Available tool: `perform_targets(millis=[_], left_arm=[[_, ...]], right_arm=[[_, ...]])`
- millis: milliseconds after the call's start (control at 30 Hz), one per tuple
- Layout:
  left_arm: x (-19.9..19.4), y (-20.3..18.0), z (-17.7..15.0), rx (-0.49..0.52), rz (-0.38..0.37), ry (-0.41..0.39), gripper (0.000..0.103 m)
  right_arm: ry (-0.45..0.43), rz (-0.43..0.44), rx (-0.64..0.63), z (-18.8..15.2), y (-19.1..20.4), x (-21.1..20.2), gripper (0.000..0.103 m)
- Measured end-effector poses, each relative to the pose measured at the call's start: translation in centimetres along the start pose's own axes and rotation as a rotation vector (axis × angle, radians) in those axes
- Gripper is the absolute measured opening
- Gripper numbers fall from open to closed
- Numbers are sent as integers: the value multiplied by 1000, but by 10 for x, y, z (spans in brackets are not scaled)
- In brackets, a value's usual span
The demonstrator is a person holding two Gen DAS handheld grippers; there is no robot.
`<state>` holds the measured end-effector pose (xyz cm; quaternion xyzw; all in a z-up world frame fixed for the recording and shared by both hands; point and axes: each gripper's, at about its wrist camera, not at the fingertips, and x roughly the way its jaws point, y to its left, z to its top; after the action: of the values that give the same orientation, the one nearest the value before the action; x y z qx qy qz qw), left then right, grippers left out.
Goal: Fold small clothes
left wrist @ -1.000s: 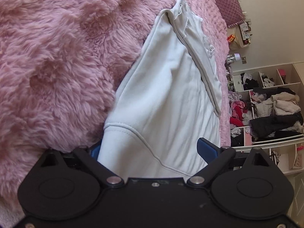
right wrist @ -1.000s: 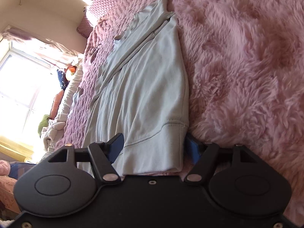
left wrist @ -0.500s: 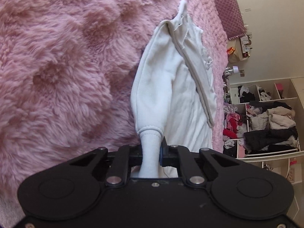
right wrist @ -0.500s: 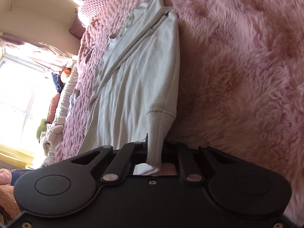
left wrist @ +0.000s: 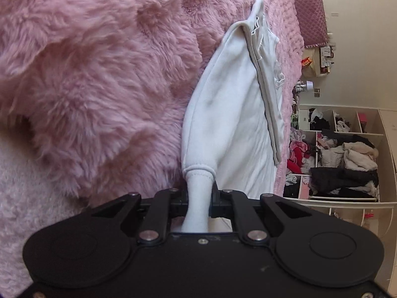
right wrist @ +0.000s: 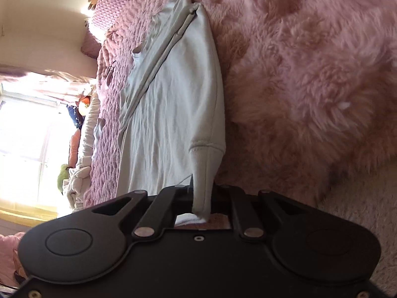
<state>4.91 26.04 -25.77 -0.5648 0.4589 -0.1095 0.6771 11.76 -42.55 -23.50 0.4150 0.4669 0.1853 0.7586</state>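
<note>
A white garment [left wrist: 238, 114] lies stretched out on a fluffy pink blanket [left wrist: 99, 74], folded lengthwise with a strap end at its far tip. My left gripper [left wrist: 199, 193] is shut on one near corner of its hem, which bunches between the jaws. In the right wrist view the same white garment [right wrist: 173, 99] runs away from me, and my right gripper [right wrist: 202, 193] is shut on the other near hem corner. Both held corners are lifted slightly off the blanket [right wrist: 310, 74].
Open shelves [left wrist: 342, 154] stuffed with clothes stand past the bed on the right of the left wrist view. A quilted pink headboard or pillow [left wrist: 310, 10] is at the far end. A bright window [right wrist: 22, 136] and piled laundry [right wrist: 77, 173] sit left in the right wrist view.
Both grippers went from open around the hem to shut on it. The hem corners are now pinched and pulled up, and the garment has narrowed.
</note>
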Motion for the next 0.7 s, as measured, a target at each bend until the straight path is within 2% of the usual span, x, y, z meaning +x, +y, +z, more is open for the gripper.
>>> perform_targets(millis=[67, 167, 333, 467, 533, 567, 600, 633, 667, 700], left_arm=[[0, -13, 9, 6, -36, -2, 7], [0, -52, 35, 66, -89, -11, 8], [25, -133, 110, 200, -150, -37, 9], [78, -199, 185, 305, -119, -65, 11], [108, -217, 221, 323, -80, -88, 25], [124, -221, 240, 311, -48, -116, 55], [135, -221, 256, 288, -16, -151, 82], [143, -219, 268, 264, 22, -183, 90], [149, -216, 279, 232, 68, -213, 89], [150, -212, 287, 200, 77, -230, 89]], right_arm=[[-26, 31, -22, 7, 11, -1, 4], [-66, 86, -63, 36, 39, -1, 5], [-142, 144, -116, 123, 84, 21, 5], [-192, 130, -165, 204, 116, 59, 5], [-219, 99, -148, 243, 124, 86, 8], [-222, 80, -130, 260, 124, 101, 9], [-244, 38, -84, 279, 121, 118, 19], [-270, 0, -49, 290, 117, 130, 28], [-299, -57, -18, 300, 111, 142, 51], [-327, -123, 16, 306, 106, 147, 56]])
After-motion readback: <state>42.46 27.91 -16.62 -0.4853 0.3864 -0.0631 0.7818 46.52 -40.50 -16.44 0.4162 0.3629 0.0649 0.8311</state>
